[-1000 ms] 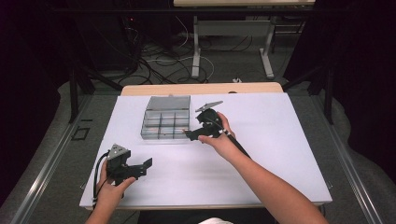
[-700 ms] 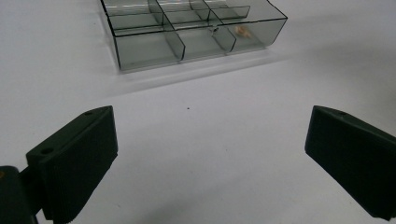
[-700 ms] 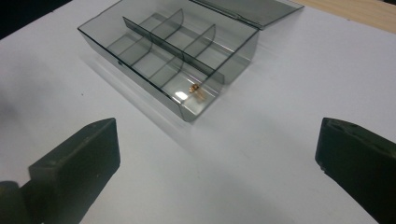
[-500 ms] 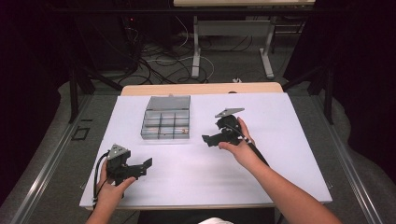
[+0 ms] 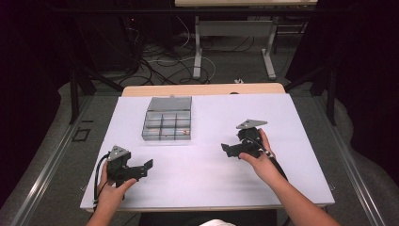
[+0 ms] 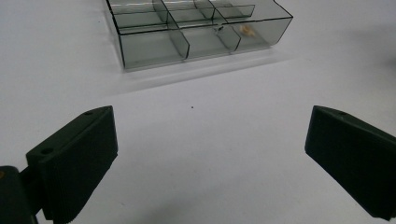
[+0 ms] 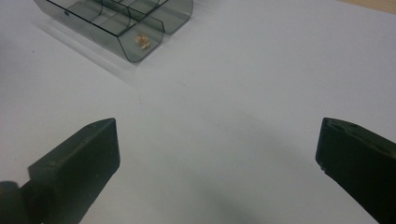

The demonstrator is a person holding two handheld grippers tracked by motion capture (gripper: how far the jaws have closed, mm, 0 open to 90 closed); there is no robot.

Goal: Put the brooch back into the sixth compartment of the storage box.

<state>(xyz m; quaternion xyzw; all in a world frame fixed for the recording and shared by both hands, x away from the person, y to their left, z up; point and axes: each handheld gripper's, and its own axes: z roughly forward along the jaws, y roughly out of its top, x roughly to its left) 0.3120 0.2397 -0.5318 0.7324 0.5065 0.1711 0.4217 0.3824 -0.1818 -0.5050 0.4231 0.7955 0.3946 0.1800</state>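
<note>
Apparently between steps: right gripper [image 5: 231, 149] low over the white table [image 5: 291, 122], jaws wide apart, holding nothing, just right of the clear compartment box [image 5: 167, 125]. Left gripper [image 5: 141, 169] near the front-left edge, also spread and empty, well apart from the box. Small tan item [image 7: 141, 41] lying in the box's near-right compartment, w/ a darker bit [image 6: 218, 29] in the cell beside it. Looks like a drop-off done or a pick not yet begun; can't tell which. Next prob needs an approach to that cell from above, jaws narrowed to clear the dividers.
</note>
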